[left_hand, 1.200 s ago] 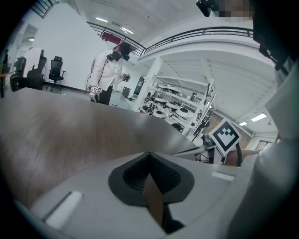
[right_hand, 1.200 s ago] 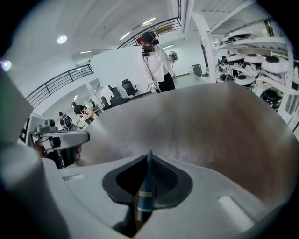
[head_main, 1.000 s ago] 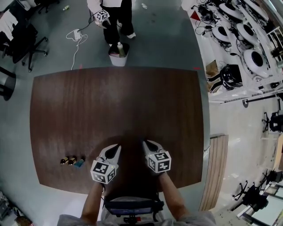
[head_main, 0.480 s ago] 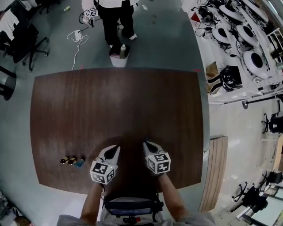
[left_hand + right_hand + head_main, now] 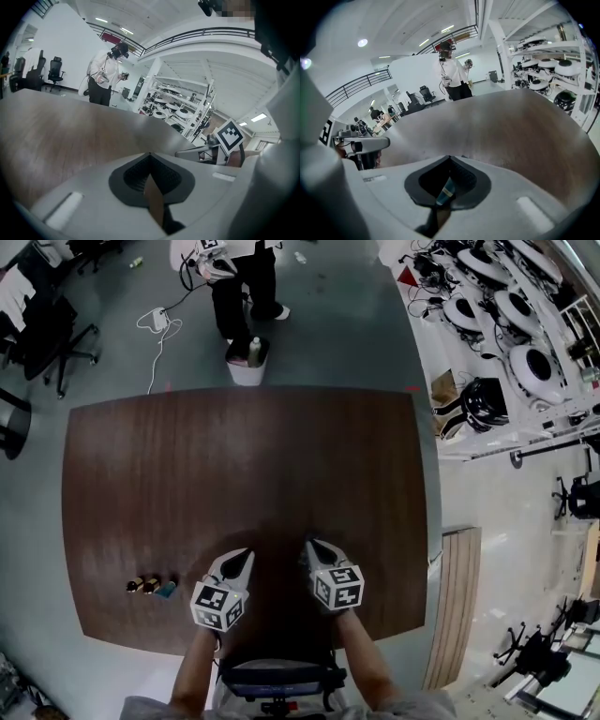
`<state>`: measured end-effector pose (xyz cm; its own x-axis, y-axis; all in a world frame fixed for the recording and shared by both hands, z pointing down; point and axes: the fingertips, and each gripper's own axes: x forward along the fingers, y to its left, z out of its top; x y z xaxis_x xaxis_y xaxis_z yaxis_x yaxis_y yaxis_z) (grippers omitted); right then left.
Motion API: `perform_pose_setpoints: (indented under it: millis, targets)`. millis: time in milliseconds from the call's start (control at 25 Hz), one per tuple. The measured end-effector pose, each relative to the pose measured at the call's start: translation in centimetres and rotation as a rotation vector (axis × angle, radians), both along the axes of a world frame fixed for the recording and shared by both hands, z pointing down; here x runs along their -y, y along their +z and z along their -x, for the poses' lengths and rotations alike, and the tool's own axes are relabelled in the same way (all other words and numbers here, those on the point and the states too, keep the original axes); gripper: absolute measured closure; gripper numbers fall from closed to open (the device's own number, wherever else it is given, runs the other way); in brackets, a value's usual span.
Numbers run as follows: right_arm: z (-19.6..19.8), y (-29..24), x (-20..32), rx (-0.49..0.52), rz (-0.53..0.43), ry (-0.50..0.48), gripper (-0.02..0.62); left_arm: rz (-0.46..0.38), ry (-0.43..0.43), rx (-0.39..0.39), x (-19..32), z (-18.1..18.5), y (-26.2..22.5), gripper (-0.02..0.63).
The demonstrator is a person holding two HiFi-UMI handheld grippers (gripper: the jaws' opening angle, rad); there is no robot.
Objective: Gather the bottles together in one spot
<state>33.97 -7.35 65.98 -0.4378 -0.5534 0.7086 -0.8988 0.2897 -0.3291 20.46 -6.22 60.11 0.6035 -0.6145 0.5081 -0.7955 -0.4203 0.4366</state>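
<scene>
Three small bottles (image 5: 150,585) are sitting side by side in a tight row near the near-left corner of the table (image 5: 244,465), a little to the left of the left gripper (image 5: 244,557). Two are looking brownish, and the one nearest the gripper is teal. Their labels are showing too small to read.

The only clear print is the black-and-white square pattern on each marker cube (image 5: 217,604); it is carrying no letters.

Both grippers are pointing out over the near middle of the table, side by side and apart. The left gripper is clenched on nothing: its tips are meeting, and only a strip of brown wood is showing through the slit behind them. The right gripper (image 5: 312,546) is clenched tip to tip as well. In its slit a teal sliver with a pale band is showing, perhaps something lying beyond the jaws, though its own view is not making that plain.

Past the far edge a person (image 5: 239,277) is standing, cut off by the frame's top, beside a white bucket (image 5: 246,373) holding an upright pale bottle (image 5: 253,350).
</scene>
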Motion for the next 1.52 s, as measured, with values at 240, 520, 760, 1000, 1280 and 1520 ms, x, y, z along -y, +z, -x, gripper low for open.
perform_pose_setpoints:
  millis: [240, 520, 760, 1000, 1280, 1520]
  targets:
    - [-0.8, 0.8, -0.1, 0.012, 0.034, 0.052, 0.499, 0.001, 0.018, -0.003, -0.1, -0.6, 0.1, 0.604]
    - [-0.8, 2.0, -0.3, 0.014, 0.101, 0.053, 0.405, 0.014, 0.015, 0.003, 0.1, -0.6, 0.2, 0.604]
    - [-0.9, 2.8, -0.2, 0.006, 0.128, 0.056, 0.405, 0.023, 0.013, 0.002, 0.3, -0.5, 0.8, 0.604]
    - [-0.8, 3.0, 0.1, -0.017, 0.146, 0.039, 0.405, 0.030, 0.005, 0.000, 0.8, -0.3, 1.0, 0.604]
    - [-0.7, 3.2, 0.0, -0.074, 0.150, 0.007, 0.405, 0.038, 0.005, -0.004, 1.0, -0.3, 1.3, 0.604]
    - [-0.2, 3.0, 0.1, -0.088, 0.135, -0.004, 0.442, 0.042, 0.005, 0.000, 1.1, -0.1, 1.4, 0.604]
